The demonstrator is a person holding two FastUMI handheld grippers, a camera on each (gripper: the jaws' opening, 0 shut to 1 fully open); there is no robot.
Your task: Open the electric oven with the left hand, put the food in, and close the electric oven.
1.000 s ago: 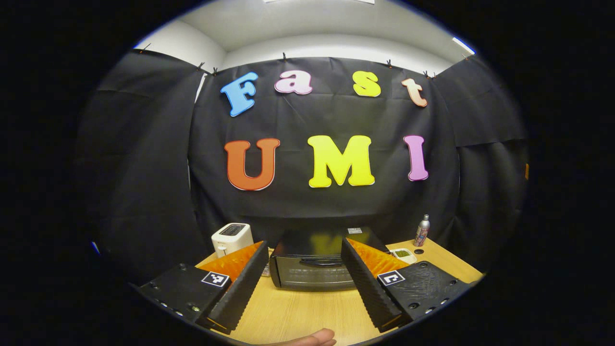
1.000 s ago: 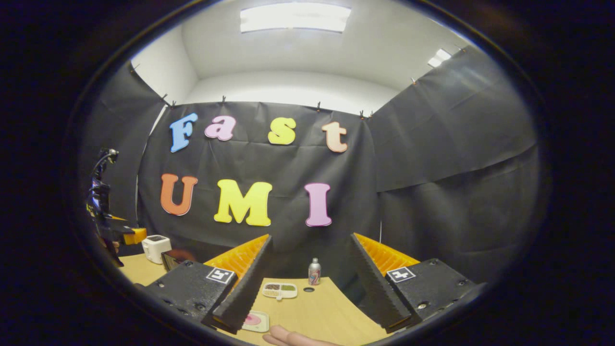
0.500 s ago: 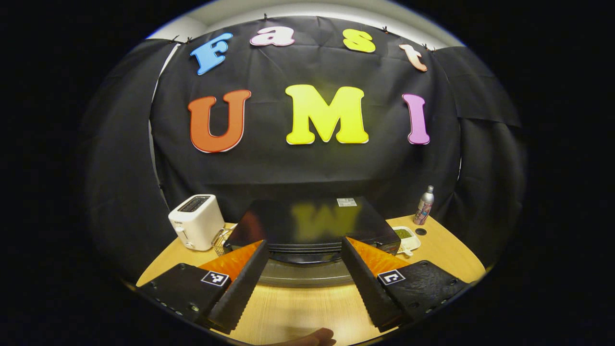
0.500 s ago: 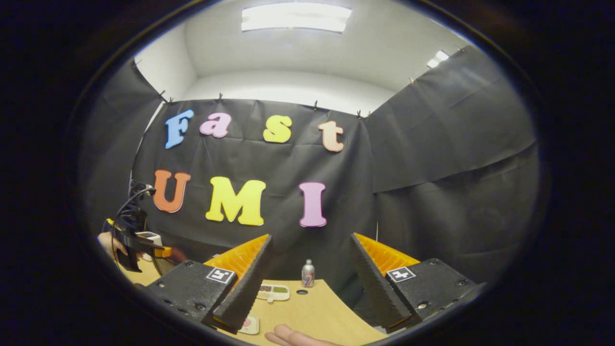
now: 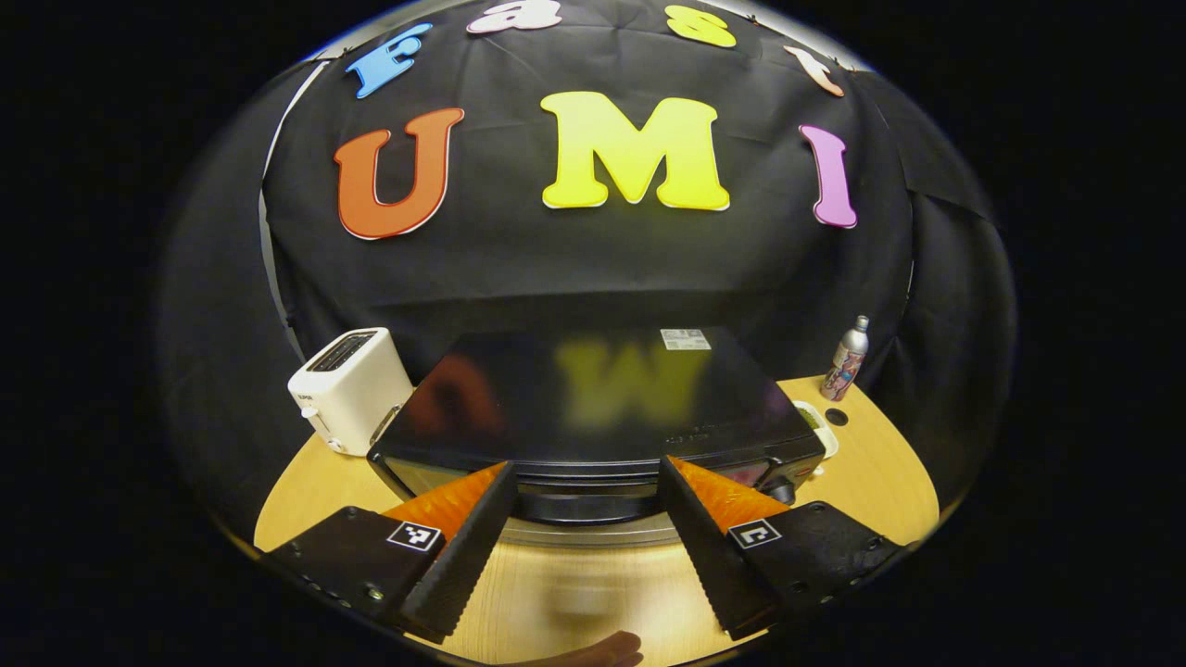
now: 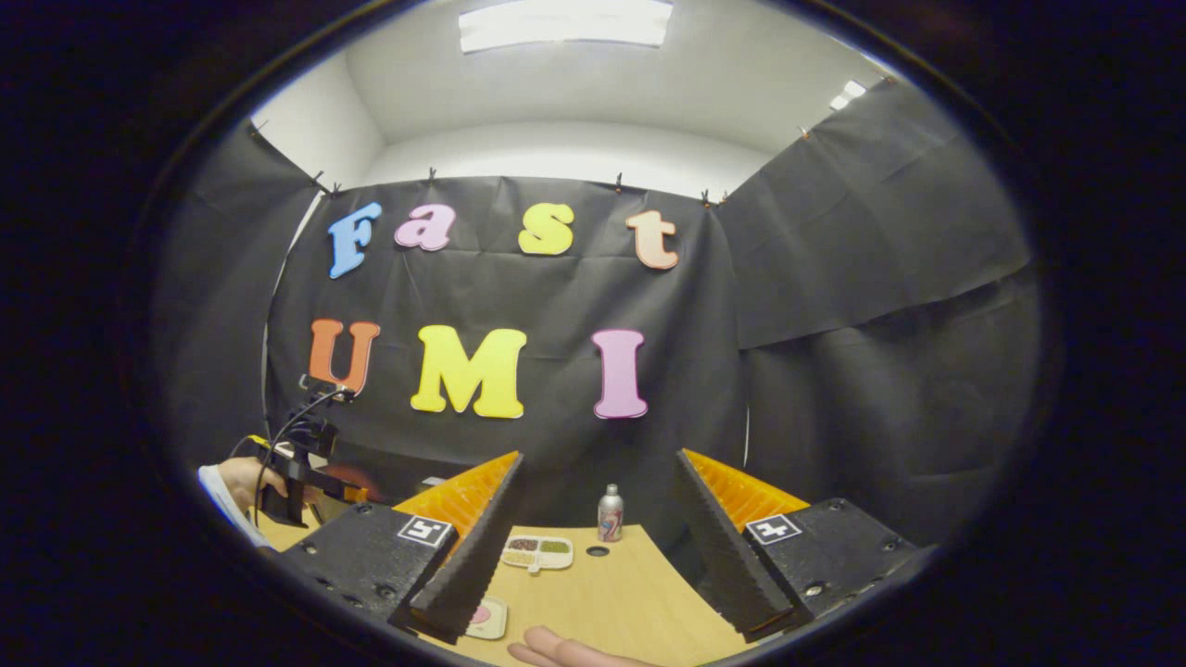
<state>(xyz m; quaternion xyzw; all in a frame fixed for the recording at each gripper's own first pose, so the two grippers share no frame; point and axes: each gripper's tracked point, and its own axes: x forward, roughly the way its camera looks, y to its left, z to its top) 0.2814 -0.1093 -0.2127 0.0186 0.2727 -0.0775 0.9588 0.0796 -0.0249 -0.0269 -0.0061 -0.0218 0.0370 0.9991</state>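
My left gripper point(image 5: 584, 547) has its jaws spread wide with nothing between them, poised just in front of the black electric oven point(image 5: 593, 408) and a little above it. The fingers frame the oven's door handle point(image 5: 584, 508), which is partly hidden behind them; I can't make out the door glass below. A white sticker sits on the oven's top, too small for me to read. A white toaster point(image 5: 347, 389) stands just left of the oven, and a slim bottle point(image 5: 847, 358) stands well to its right.

My right gripper point(image 6: 593, 547) is also wide open and empty, held over the wooden table point(image 6: 611, 593). Beyond it lies a divided tray point(image 6: 537, 552) holding dark, pale and green fillings in 3 compartments. A small plate point(image 6: 485, 617) with something pink is half covered by 1 finger.
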